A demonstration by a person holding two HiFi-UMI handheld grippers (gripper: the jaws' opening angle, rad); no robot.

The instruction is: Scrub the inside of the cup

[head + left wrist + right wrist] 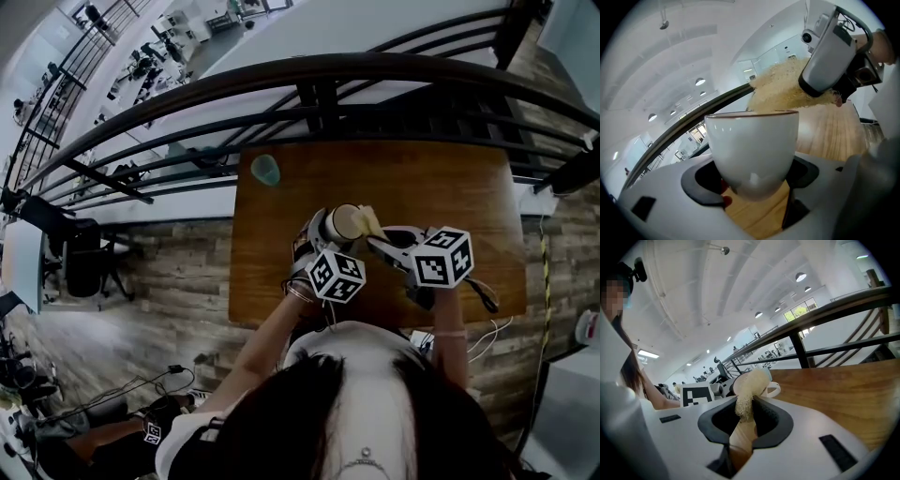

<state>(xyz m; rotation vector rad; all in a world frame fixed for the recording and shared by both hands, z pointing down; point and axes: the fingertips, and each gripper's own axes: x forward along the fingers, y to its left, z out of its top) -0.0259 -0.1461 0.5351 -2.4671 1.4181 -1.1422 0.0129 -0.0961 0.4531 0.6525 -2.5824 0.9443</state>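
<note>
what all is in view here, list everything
cup: one, white with a brown rim, in the left gripper's jaws, held above the table
scrubber: one, beige and fibrous, in the right gripper's jaws, at the cup's mouth
small thing: one, teal, far left part of the table; too small to name
table: one, brown wood, under both grippers
railing: one, dark, beyond the table
cables: a few, black and white, at the table's near right edge
left gripper: one, grey-white with a marker cube, shut on the cup
right gripper: one, grey-white with a marker cube, shut on the scrubber
head: one, dark hair, bottom of the head view
</note>
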